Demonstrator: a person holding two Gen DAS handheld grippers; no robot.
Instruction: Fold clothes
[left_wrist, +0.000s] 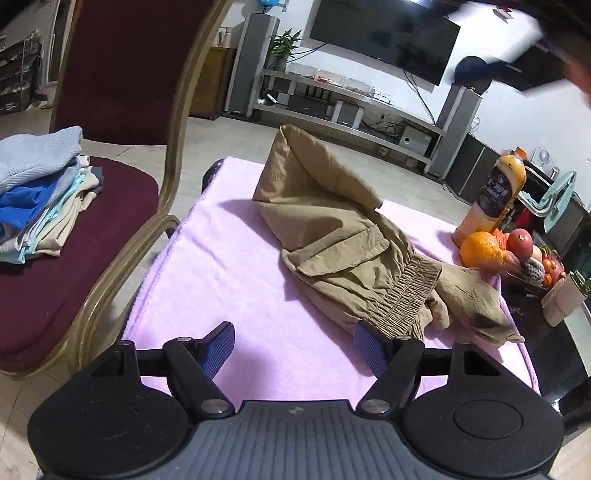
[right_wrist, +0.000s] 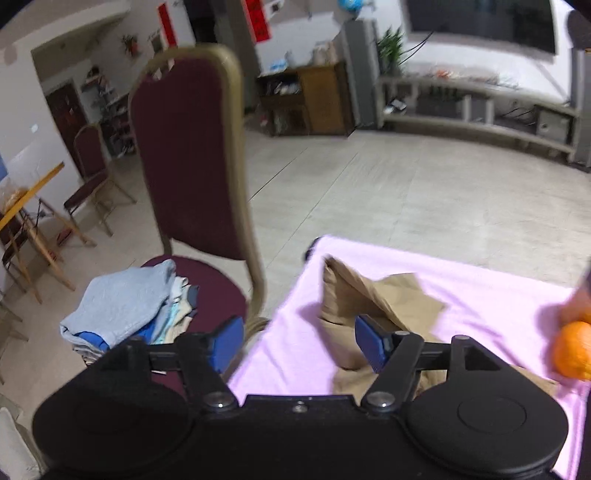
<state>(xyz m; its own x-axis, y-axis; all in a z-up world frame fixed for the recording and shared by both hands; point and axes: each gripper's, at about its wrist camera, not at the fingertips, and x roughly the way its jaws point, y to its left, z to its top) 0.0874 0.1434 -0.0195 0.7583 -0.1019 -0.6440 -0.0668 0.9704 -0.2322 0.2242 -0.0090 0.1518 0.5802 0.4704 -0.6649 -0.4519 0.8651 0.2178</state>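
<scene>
Crumpled khaki trousers (left_wrist: 343, 243) with an elastic waistband lie on the pink towel (left_wrist: 229, 266) that covers the table. My left gripper (left_wrist: 295, 347) is open and empty, low over the towel, its right pad next to the waistband. My right gripper (right_wrist: 299, 343) is open and empty, held above the table's left edge; the trousers (right_wrist: 369, 302) show between and behind its fingers. A stack of folded clothes (left_wrist: 40, 192) lies on the maroon chair seat (left_wrist: 55, 295) to the left; it also shows in the right wrist view (right_wrist: 125, 306).
The chair's gold frame (left_wrist: 173, 155) stands close to the towel's left edge. A juice bottle (left_wrist: 495, 192), an orange (left_wrist: 480, 249) and other fruit sit at the table's right end. A TV and shelf unit stand at the back.
</scene>
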